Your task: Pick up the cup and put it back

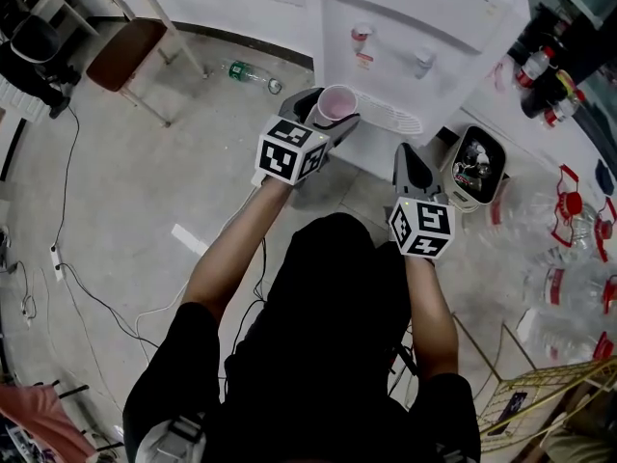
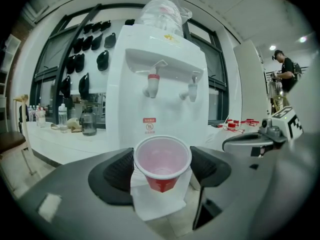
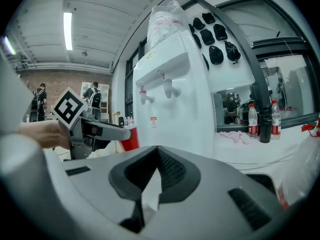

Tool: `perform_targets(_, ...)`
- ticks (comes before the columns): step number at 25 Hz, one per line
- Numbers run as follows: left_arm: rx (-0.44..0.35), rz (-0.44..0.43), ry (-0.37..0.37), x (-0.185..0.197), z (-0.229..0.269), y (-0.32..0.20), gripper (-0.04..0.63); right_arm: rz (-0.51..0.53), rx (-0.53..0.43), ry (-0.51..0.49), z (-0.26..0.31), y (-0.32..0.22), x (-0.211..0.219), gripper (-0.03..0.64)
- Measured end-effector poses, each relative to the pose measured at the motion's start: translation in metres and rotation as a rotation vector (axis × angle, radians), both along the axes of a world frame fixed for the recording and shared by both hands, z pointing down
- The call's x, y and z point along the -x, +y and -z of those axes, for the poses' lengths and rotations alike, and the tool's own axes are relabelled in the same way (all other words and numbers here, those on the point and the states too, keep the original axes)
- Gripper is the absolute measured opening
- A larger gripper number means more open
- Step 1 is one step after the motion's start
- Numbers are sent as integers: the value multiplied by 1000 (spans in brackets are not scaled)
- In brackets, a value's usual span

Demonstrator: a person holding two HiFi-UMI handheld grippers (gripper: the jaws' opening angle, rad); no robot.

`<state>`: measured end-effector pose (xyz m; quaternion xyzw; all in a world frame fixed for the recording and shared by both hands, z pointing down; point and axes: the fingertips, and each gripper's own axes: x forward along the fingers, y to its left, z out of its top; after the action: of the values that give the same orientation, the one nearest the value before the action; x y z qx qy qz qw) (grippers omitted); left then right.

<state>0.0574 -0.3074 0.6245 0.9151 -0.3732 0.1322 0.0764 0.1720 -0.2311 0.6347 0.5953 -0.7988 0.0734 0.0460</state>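
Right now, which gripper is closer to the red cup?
Left. The left gripper holds the cup between its jaws, by the water dispenser. The right gripper is off to the side, jaws shut and empty, not touching it.

Overhead; gripper views share dispenser, probably close.

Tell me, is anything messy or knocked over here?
Yes. A plastic bottle lies on its side on the floor, left of the water dispenser. The red cup looks fine: it sits upright between the jaws of the left gripper, and nothing is spilled.
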Motion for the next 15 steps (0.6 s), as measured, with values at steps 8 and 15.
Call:
perform_targets(8, 22, -20, 12, -10, -1, -32, 350, -12, -6, 1, 9, -27, 2, -6)
perform_targets(15, 55, -43, 22, -21, -12, -48, 350, -31, 5, -5, 4, -41, 0, -6)
